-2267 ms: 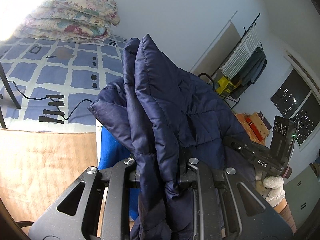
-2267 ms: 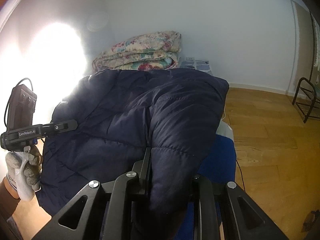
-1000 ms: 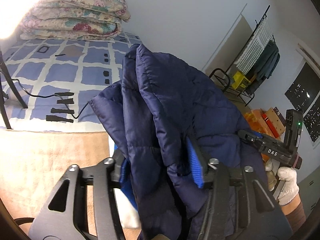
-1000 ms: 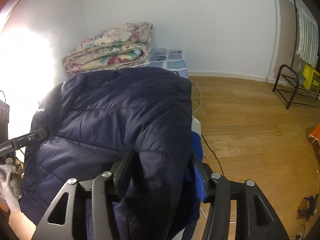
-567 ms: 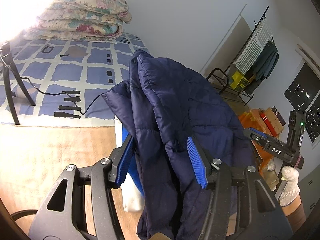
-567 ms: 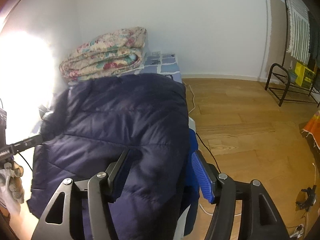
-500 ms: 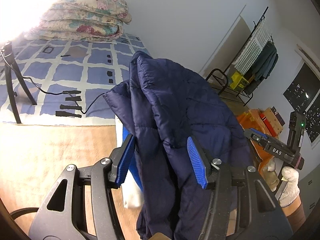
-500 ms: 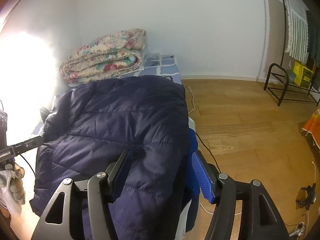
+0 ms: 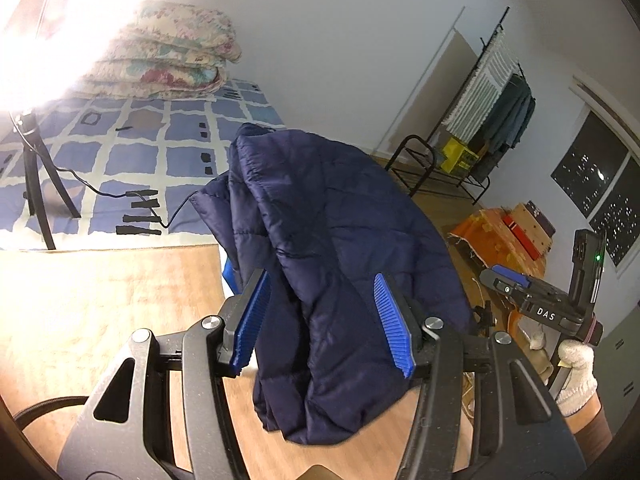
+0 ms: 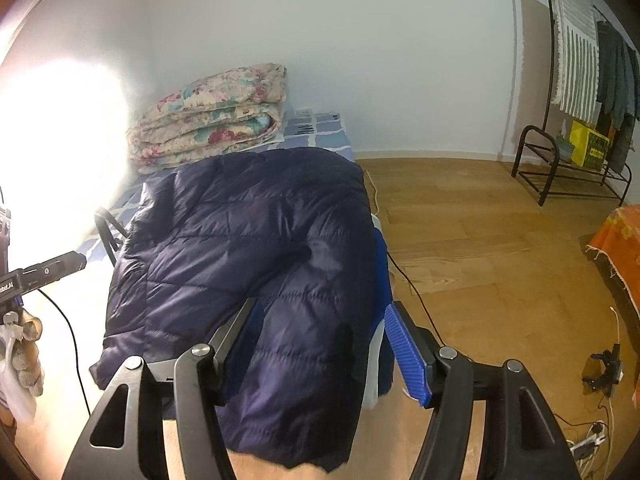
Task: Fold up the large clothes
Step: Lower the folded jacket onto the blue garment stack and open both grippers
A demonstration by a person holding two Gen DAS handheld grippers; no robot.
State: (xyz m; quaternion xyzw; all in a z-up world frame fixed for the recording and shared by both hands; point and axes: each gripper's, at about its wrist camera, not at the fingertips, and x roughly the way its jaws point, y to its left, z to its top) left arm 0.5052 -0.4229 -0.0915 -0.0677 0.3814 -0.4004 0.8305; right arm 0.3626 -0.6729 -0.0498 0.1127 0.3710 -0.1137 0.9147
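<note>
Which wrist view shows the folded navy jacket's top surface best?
The right wrist view: the navy jacket lies spread out there, its quilted top in full view. The left wrist view shows the jacket end-on, as a bunched stack of layers.

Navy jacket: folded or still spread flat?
Folded: the navy jacket lies doubled, layered edges stacked at one side, both grippers' pads clear of it.
</note>
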